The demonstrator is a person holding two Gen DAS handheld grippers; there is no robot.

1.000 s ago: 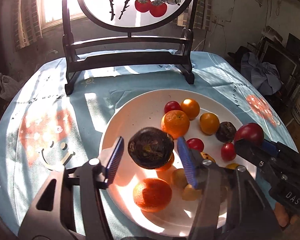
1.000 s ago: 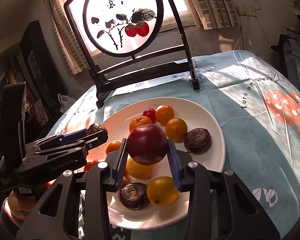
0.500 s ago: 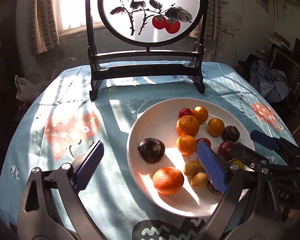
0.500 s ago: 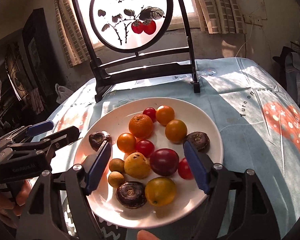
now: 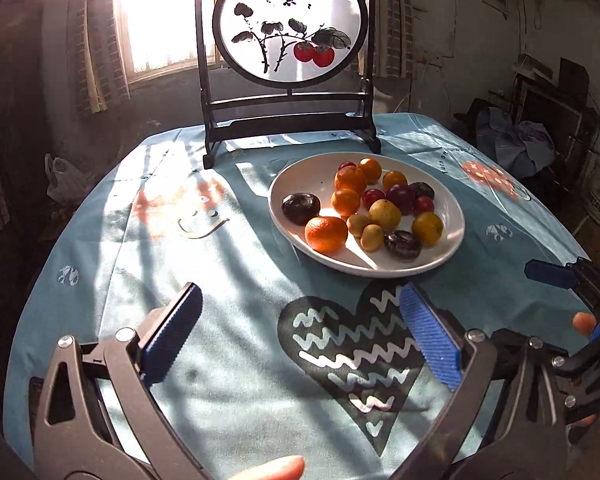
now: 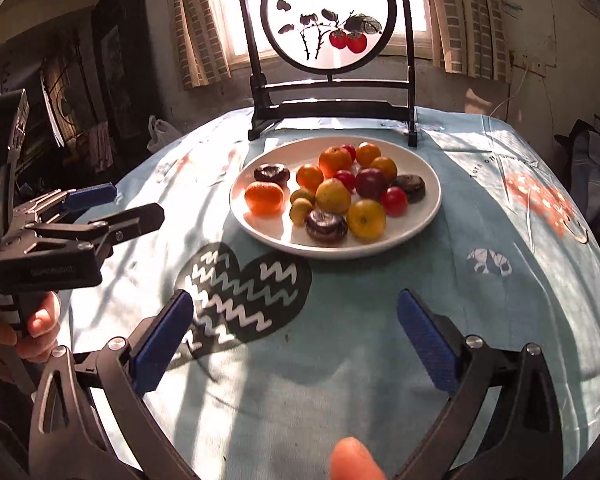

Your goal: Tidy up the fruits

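Observation:
A white plate [image 5: 316, 172] [image 6: 428, 184] on the blue tablecloth holds several oranges, small red and yellow fruits, and dark passion fruits. One dark passion fruit [image 5: 301, 208] [image 6: 272, 173] lies on its left side; a dark red plum [image 5: 400, 196] [image 6: 370, 183] sits among the others. My left gripper [image 5: 300, 294] hovers over the cloth, well short of the plate. Its jaws are opening, with nothing between them. My right gripper [image 6: 294, 298] is likewise back from the plate, its jaws opening and empty. In the right wrist view the left gripper [image 6: 136, 202] shows at the left, in a hand.
A dark wooden stand with a round painted screen [image 5: 290, 32] [image 6: 328, 16] rises behind the plate. A black heart print [image 5: 356, 352] marks the cloth under the grippers. The round table's edge curves close on both sides. A fingertip [image 6: 352, 460] shows at the bottom.
The left gripper let go of the dark passion fruit and the right let go of the plum; both fruits now lie on the plate. Both grippers opened wide and drew back from the plate.

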